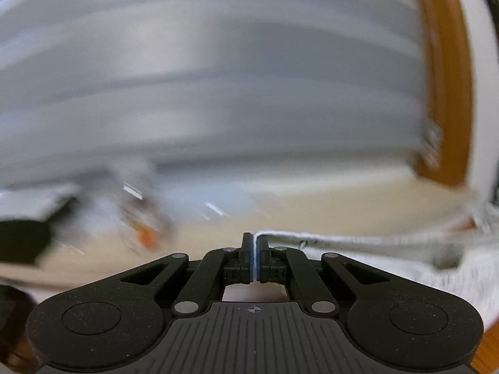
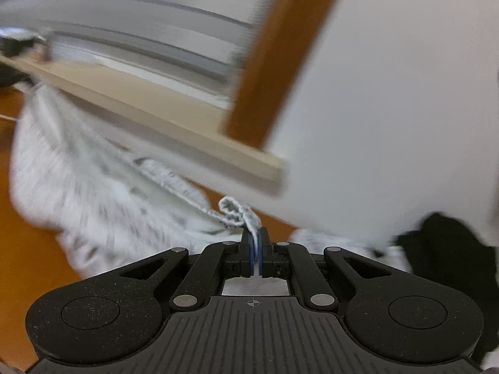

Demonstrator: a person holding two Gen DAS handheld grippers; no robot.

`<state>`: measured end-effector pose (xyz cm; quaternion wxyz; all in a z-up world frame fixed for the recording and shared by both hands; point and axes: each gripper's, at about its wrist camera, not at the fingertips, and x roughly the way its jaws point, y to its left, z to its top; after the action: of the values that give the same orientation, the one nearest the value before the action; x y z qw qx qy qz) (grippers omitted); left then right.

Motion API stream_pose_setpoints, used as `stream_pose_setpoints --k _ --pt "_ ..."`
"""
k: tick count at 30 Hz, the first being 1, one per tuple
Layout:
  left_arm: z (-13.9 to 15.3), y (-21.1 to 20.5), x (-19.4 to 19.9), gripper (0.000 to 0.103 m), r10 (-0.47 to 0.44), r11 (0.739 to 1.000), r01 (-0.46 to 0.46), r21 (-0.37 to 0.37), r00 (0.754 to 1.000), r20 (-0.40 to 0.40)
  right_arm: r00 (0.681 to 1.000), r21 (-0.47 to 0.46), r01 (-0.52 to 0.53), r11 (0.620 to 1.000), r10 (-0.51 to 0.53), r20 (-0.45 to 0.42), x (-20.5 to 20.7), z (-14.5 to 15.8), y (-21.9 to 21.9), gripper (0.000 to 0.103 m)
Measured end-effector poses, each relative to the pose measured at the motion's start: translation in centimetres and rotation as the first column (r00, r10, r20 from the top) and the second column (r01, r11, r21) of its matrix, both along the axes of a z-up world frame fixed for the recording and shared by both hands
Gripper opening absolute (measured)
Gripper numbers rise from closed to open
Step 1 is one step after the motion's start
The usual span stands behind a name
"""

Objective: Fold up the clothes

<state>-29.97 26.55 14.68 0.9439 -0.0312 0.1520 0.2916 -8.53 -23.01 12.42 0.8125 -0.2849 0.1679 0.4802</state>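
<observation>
I see my left gripper and right gripper each pinching the grey knit garment; motion blur smears everything behind.

Bright, soft, even daylight in both views, without glare or hard shadows. Heavy motion blur across the streaked grey-white slatted background and the speckled white knitted garment; sharp only on the black two-finger grippers. Fisheye bending and dark corners at the edges.
</observation>
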Motion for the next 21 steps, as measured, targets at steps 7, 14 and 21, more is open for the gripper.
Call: stream_pose_setpoints --k 7,14,21 --pt "-1.6 1.5 -1.7 0.025 0.012 0.999 -0.016 -0.039 0.994 -0.105 0.971 -0.043 -0.224 0.974 0.219 -0.099 -6.2 -2.5 5.8 0.005" --pt "-5.0 -1.2 -3.2 0.055 -0.033 0.997 0.021 -0.079 0.989 -0.147 0.950 -0.008 -0.274 0.962 0.269 -0.161 -7.6 -4.2 9.6 0.005" --pt "-5.9 -7.6 -3.2 0.066 -0.127 0.989 0.119 -0.093 0.988 -0.085 0.947 0.050 -0.251 0.967 0.256 -0.193 -7.6 -4.2 10.2 0.005"
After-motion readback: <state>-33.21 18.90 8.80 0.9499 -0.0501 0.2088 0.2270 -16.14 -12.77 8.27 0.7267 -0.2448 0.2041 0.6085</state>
